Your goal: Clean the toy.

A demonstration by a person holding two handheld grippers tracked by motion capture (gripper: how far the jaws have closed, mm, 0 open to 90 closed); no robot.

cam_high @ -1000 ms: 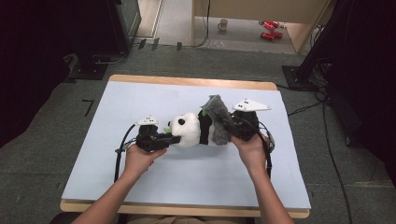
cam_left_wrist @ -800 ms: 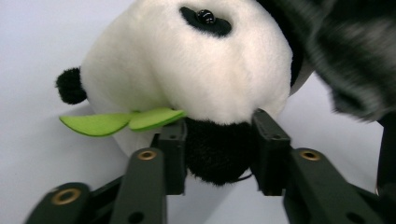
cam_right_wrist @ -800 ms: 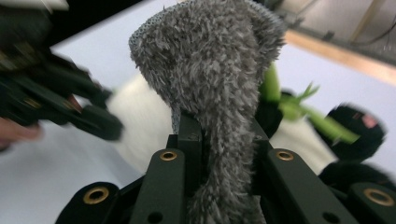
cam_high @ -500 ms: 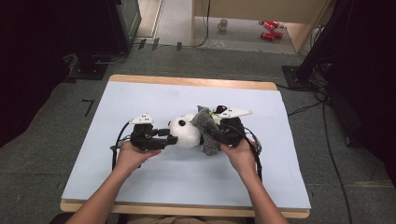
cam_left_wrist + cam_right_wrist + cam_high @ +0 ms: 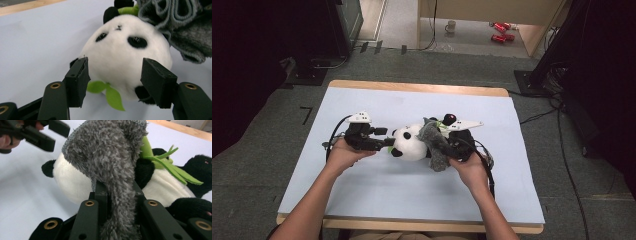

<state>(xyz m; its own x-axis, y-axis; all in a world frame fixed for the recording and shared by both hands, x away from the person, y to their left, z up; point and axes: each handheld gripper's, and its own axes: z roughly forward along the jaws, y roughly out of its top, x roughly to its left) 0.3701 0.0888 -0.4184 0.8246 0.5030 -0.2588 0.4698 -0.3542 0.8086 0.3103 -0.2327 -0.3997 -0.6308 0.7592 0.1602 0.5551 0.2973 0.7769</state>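
Lying on its side near the middle of the table (image 5: 362,95), the panda plush (image 5: 409,142) is the star here: round white head, black ears, black eye patches, black limbs, and some green felt bamboo leaves (image 5: 172,167) stuck to its chest. Its head points toward the table's left edge and the body runs off toward the right. Draped over the head and shoulder is a fuzzy grey knit hat (image 5: 434,145), ribbed on the inside from what the left gripper view shows, kind of shaggy on the outside.

The right gripper (image 5: 457,142) has its jaws pinched narrow on a fold of that grey hat, and in the right gripper view the fabric is squeezed right between the two black pads and bulges up over the panda's head. The right hand (image 5: 469,167) sits just on the near side of it.

The left gripper (image 5: 379,139) is at the panda's face, jaws wide. They've just been opening, and the head sits between them, but the pads aren't pressing on it; in the left gripper view you can see a gap on both sides, with a green leaf poking out below the chin. The left hand (image 5: 344,152) holds it from the near-left.

Around the table it's grey carpet, with cables (image 5: 557,110) trailing off past the right edge. Farther back on the floor there's a mug (image 5: 451,26) and something red (image 5: 500,31) I can't make out. Nothing sits between the grippers and the plush except the hat itself, which covers part of the head.
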